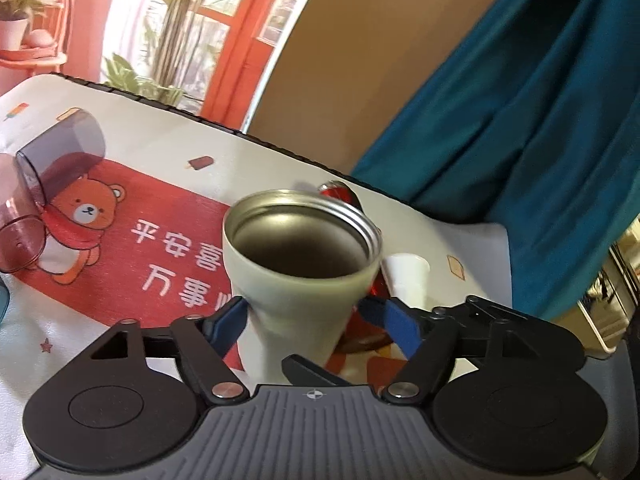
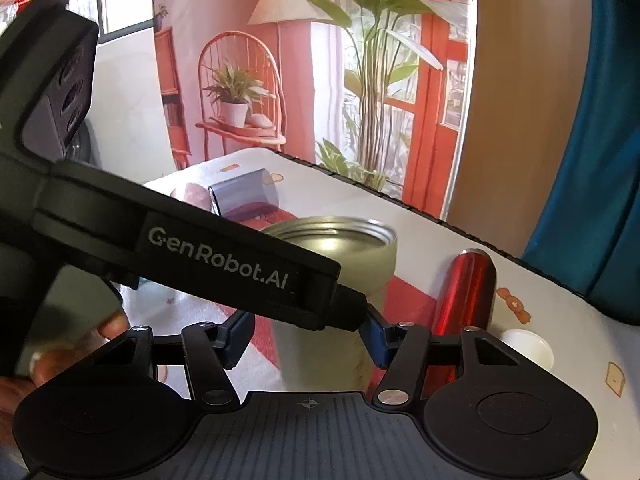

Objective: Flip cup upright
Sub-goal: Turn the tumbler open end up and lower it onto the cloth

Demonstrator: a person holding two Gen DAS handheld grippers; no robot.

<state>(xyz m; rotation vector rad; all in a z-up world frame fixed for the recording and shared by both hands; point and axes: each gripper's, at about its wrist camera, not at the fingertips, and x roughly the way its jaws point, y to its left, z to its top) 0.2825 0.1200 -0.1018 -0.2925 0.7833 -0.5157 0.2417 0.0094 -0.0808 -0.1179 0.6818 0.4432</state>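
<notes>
A pale green steel-lined cup stands with its open mouth up, between the blue pads of my left gripper, which is shut on its lower body. In the right wrist view the same cup sits between the fingers of my right gripper, which is shut on its lower body. The left gripper's black arm crosses in front of the cup and hides part of it.
A red metallic bottle lies to the cup's right, beside a small white cup. A grey see-through cup and a pink one lie on their sides at the left. The mat has a bear print. A teal curtain hangs behind the table's right edge.
</notes>
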